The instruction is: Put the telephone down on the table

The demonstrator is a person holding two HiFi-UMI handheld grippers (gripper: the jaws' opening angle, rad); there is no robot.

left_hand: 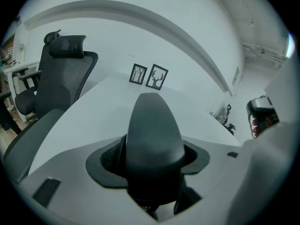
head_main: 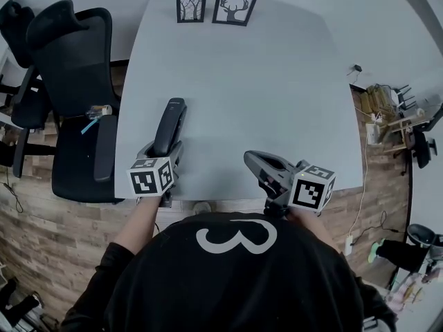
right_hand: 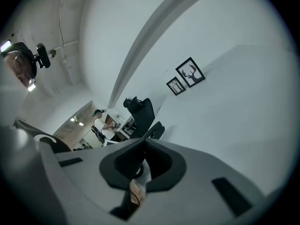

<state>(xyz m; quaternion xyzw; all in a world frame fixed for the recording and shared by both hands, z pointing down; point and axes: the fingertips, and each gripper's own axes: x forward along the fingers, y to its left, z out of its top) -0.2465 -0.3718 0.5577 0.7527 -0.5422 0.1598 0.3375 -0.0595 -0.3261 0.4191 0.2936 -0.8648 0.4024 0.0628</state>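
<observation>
A black telephone handset [head_main: 171, 120] lies lengthwise in my left gripper [head_main: 168, 147], which is shut on its near end. It points away from me over the near left part of the white table [head_main: 263, 81]; whether it touches the top I cannot tell. In the left gripper view the telephone [left_hand: 152, 135] fills the space between the dark pads [left_hand: 105, 161] of the left gripper [left_hand: 154, 165]. My right gripper [head_main: 256, 161] hovers at the table's near edge, tilted, its jaws together with nothing in them. In its own view the right gripper [right_hand: 140, 161] points across bare tabletop.
Two framed pictures, a tree print [head_main: 191, 8] and a deer print [head_main: 234, 5], stand at the table's far edge. Black office chairs [head_main: 76, 81] crowd the left side. Cables and clutter [head_main: 387, 113] lie on the wooden floor to the right.
</observation>
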